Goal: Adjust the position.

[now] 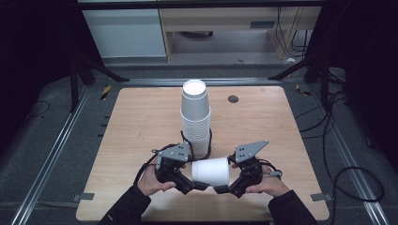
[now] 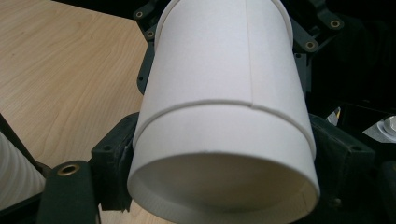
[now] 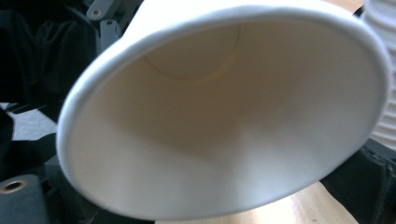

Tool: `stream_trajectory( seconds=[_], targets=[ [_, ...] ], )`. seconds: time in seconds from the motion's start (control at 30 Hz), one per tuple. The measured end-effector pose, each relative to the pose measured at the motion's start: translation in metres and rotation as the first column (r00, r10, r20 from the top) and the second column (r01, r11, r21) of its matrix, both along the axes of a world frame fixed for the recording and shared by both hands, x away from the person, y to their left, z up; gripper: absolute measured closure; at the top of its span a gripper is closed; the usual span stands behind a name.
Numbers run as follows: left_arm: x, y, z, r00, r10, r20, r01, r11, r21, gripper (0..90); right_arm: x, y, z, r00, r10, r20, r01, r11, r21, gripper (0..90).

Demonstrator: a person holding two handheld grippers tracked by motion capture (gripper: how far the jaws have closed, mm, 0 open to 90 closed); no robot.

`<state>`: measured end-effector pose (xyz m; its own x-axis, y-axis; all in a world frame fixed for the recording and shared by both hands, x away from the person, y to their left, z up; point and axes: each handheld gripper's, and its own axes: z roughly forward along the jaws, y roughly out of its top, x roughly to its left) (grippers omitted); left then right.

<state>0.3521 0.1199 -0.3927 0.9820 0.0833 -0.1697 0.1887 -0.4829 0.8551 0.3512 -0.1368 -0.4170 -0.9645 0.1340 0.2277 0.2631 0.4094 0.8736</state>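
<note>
Sideways white paper cup [image 1: 210,171], mouth toward right gripper [image 1: 232,187].

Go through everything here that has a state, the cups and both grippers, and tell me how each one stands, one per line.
paper cup: on its side between the two grippers, off the table, base toward the left gripper, mouth toward the right.
cup stack: upside down, standing on the table, untouched.
left gripper: jaws either side of the cup's base end, gripping it.
right gripper: at the cup's mouth end; grip cannot be told.
</note>
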Motion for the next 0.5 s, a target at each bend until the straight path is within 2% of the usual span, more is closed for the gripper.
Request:
stream_trajectory(
  seconds=[0.5],
  targets=[
    [0.0026,-0.0006,-0.0039,0.9999,-0.005,-0.012,0.006,0.9999,0.013,22.4,0.0012,-0.002,-0.0027,1.0,-0.008,-0.006,0.008,1.0,-0.018,12.0]
  ],
)
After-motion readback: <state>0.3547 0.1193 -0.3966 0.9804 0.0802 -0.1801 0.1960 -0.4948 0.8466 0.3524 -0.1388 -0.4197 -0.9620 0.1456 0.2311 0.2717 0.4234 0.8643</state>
